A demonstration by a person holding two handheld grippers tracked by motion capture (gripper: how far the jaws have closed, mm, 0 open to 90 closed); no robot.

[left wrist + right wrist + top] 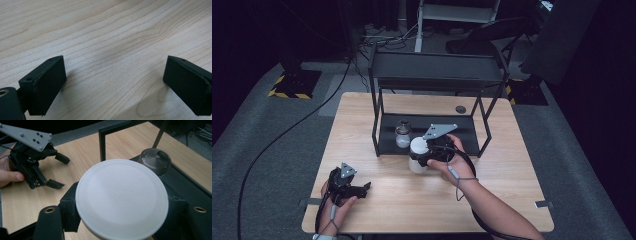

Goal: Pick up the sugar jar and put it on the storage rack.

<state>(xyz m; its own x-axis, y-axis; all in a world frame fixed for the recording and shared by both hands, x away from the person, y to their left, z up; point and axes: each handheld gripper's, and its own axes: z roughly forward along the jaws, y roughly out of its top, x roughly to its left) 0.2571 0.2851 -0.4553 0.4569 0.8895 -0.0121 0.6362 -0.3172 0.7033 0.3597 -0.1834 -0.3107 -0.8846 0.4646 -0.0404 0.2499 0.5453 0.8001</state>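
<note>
A white bottle [417, 154] with a wide white lid [121, 197] stands upright just in front of the black rack's lower shelf [462, 136]. My right gripper [422, 160] is shut on its body, with jaws on both sides under the lid [122, 222]. I cannot tell whether the bottle rests on the table or hangs just above it. A small clear jar with a dark cap [402, 133] [155, 160] stands on the lower shelf, right behind the bottle. My left gripper [363, 189] [115, 85] lies low over the wood at the table's near left, open and holding nothing [60, 172].
The black two-level rack [437, 67] takes the middle back of the wooden table [492, 195]. A small dark round disc [460, 109] lies on the table behind the rack. Cables trail over the grey floor at left.
</note>
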